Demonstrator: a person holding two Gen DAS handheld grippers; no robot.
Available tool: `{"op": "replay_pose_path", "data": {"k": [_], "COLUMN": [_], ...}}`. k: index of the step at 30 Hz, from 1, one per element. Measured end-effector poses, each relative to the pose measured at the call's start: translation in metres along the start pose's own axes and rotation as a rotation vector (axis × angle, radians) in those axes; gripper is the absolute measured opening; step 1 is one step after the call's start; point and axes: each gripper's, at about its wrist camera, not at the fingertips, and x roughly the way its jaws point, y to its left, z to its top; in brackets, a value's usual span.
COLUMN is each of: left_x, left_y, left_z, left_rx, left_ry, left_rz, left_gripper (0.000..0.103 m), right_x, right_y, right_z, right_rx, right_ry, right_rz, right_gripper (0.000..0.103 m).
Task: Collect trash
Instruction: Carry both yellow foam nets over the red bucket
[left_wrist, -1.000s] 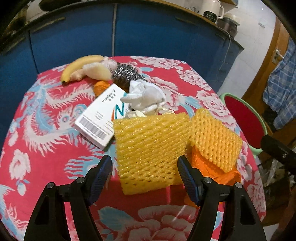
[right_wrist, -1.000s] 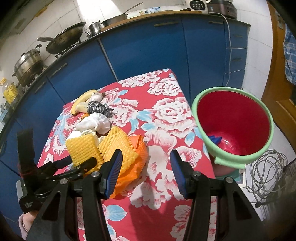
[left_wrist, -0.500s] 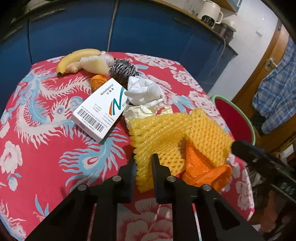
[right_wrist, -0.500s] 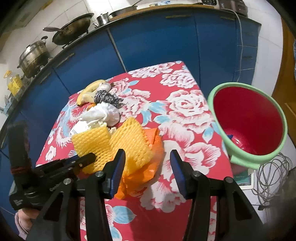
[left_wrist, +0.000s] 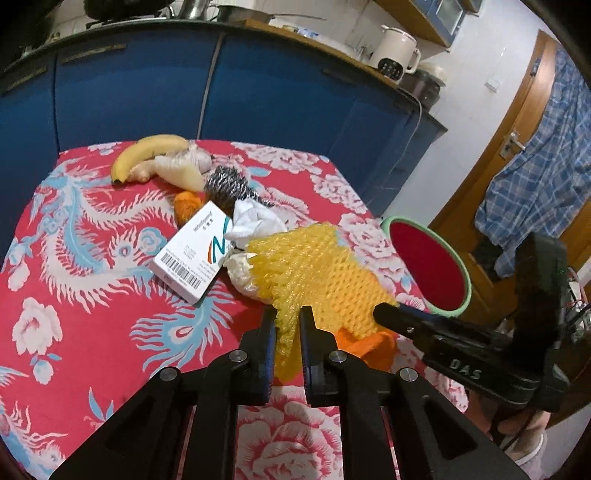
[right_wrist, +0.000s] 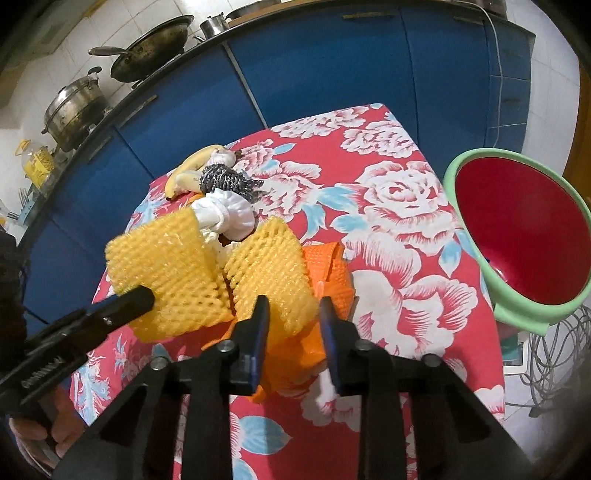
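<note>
Lifted since a sec ago: yellow foam mesh fruit sleeve (left_wrist: 314, 266) now off the red floral tablecloth (left_wrist: 74, 295), pinched in my left gripper (left_wrist: 287, 325). Right gripper (right_wrist: 291, 314) has narrowed w/ jaws partly apart around 2nd yellow foam sleeve (right_wrist: 269, 269) atop orange net bag (right_wrist: 328, 269). Green-rimmed red bucket (right_wrist: 517, 236) sits beside table.

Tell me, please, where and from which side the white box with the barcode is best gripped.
Grip the white box across its narrow width, near the barcode end, coming from above on the open tablecloth side. It lies flat with its long sides exposed there, while its far end is crowded by the white tissue and the yellow foam net in the left gripper. A side approach would likely only push it.
</note>
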Motion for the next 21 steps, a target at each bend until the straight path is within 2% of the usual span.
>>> {"op": "replay_pose_path", "data": {"k": [2, 13, 21], "left_x": [-0.002, -0.013, -0.009], "left_y": [-0.001, -0.01, -0.033], "left_z": [0.001, 0.016, 0.028], "left_rx": [-0.002, 0.015, 0.053], "left_ry": [-0.007, -0.046, -0.051], "left_rz": [-0.003, -0.032, -0.067], "left_gripper": [0.012, 0.011, 0.011], "right_x": [-0.002, -0.041, -0.068], "right_y": [0.001, 0.0, -0.014], "right_z": [0.0, 0.01, 0.016], "right_rx": [-0.005, 0.003, 0.025], "right_ry": [-0.006, -0.117, -0.188], "right_rz": [0.001, 0.037, 0.016], "right_gripper": [0.013, 0.012, 0.012]}}
